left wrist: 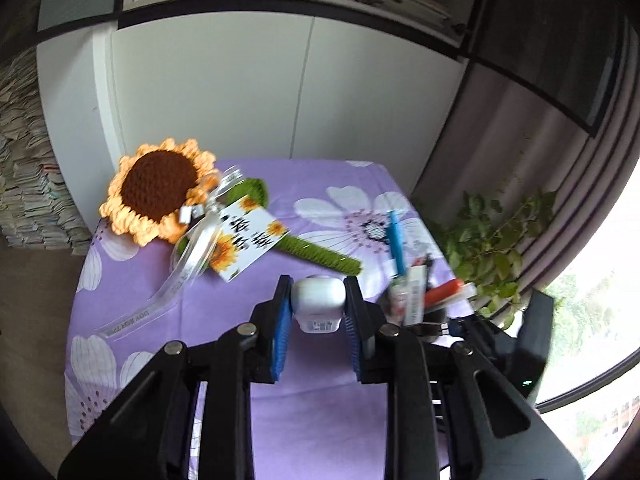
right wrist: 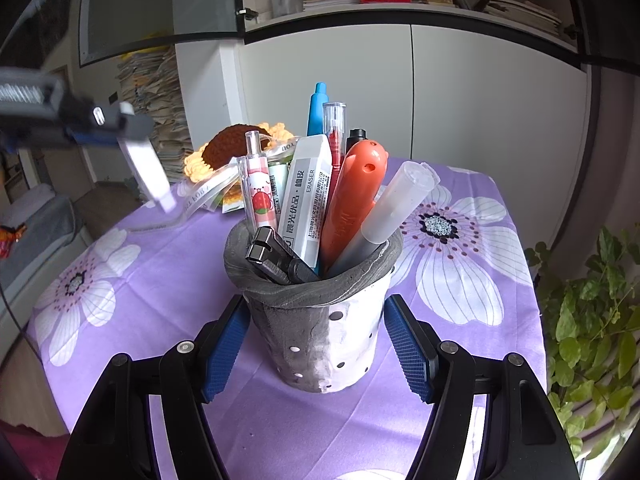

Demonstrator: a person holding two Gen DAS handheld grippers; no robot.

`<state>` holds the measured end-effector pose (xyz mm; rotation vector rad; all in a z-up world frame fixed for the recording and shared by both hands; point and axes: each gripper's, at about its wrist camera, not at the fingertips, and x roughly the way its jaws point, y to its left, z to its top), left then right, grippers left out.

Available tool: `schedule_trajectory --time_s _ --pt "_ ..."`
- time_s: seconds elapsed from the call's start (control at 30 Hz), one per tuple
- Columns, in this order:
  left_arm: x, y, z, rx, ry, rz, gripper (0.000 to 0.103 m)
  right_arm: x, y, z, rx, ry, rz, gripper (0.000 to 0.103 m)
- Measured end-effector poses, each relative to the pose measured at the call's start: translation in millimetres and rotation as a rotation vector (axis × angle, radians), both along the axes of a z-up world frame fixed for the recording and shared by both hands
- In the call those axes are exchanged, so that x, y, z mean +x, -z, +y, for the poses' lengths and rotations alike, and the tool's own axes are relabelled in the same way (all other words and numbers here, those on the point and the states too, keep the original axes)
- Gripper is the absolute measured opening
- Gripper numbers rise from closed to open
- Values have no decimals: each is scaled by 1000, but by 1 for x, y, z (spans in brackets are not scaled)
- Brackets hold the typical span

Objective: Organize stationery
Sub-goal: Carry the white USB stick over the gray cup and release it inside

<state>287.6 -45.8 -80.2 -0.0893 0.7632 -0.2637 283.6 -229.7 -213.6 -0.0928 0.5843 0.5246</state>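
Left claw (left wrist: 318,312) is pinching a small white correction-tape case (left wrist: 318,298) above the purple worktop (left wrist: 240,304), left of the pen cup (right wrist: 320,320). Right claw (right wrist: 320,344) is sitting spread around the cup's base, pads apart from it

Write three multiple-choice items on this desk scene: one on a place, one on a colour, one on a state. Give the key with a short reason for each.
1. Where does the eraser stand?
A. flat on the cloth
B. in the pen holder
C. on the shelf

2. What colour is the tallest pen in the holder?
A. blue
B. green
C. black

3. How is the left claw?
A. open and empty
B. shut on a white object
C. out of view

Key:
1 B, the eraser sticks up out of the holder among the pens.
2 A, its blue top rises above the rest.
3 B, its blue pads press both sides of the white object, which I cannot identify further.
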Motion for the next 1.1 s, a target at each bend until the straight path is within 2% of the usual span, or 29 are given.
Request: schedule_trajectory --time_s 0.07,0.17,0.37,0.4,0.43,0.5,0.8,1.0,1.1 --pt "-5 -13 -20 -27 59 -22 23 0 0 1 -2 0 2 70" --pt "-5 -16 -44 -11 103 -51 23 0 0 1 -2 1 1 70" --pt "12 22 -82 60 148 22 23 -1 -1 0 2 2 -3 70" --pt "11 28 -86 95 131 0 24 -1 -1 -1 4 2 -3 70" --pt "10 29 -86 103 118 -23 23 -1 -1 -1 6 3 -3 70" --pt "14 31 -82 85 121 3 23 0 0 0 2 -2 5 70" --pt "11 31 -76 71 127 15 23 -2 -1 1 -5 0 -8 70" --pt "22 31 -91 129 159 30 23 -2 -1 0 5 2 -4 70" --pt "27 33 -93 133 164 53 24 -2 -2 0 5 3 -4 70"
